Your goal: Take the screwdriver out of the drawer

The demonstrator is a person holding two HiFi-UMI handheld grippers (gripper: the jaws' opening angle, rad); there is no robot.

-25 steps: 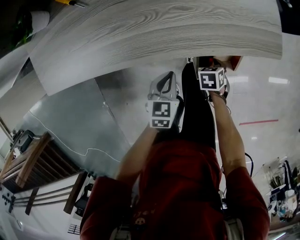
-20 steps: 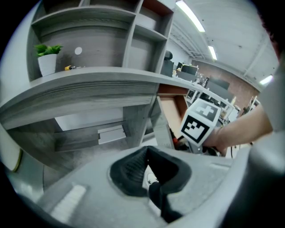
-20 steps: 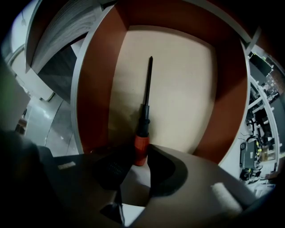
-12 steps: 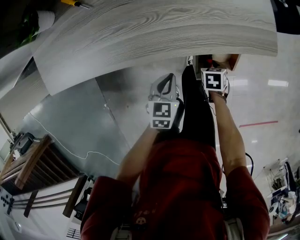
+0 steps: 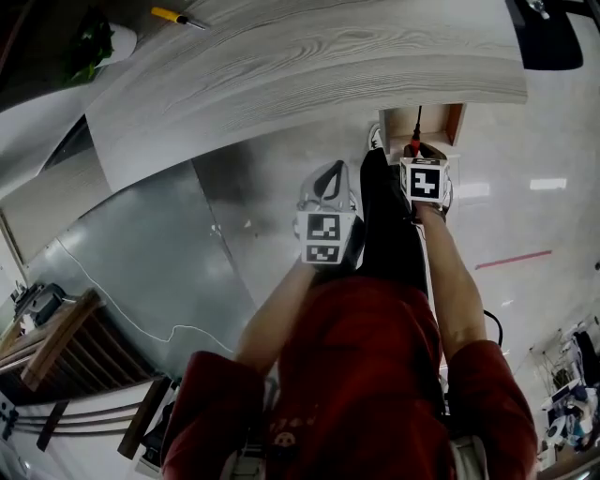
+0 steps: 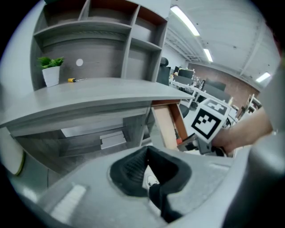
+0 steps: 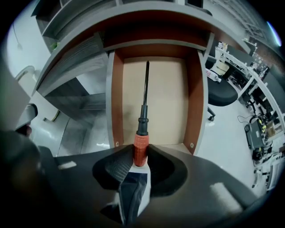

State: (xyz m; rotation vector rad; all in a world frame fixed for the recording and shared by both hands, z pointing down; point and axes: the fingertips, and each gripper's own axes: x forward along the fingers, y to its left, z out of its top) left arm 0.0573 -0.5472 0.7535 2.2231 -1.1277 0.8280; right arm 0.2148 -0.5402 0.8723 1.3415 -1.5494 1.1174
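In the right gripper view, the screwdriver (image 7: 140, 149), with a red handle and a long black shaft, points away over the open wooden drawer (image 7: 167, 102). My right gripper (image 7: 139, 162) is shut on the handle, its jaws having just been closing on it. The head view has that gripper (image 5: 416, 155) holding the screwdriver (image 5: 415, 136) above the drawer (image 5: 456, 122) under the desk's edge. My left gripper (image 5: 328, 176) hangs beside it to the left, above the floor. Its jaws stand together with nothing between them (image 6: 149, 180).
A grey wood-grain desktop (image 5: 309, 66) juts out over the drawer. A yellow screwdriver (image 5: 178, 17) and a potted plant (image 6: 50, 67) sit on it below shelves. A black office chair (image 7: 222, 91) stands to the drawer's right. The person's legs and red shirt fill the lower head view.
Both grippers have risen. The screwdriver has come up out of the drawer with the right gripper, and more of the drawer now shows in the head view.
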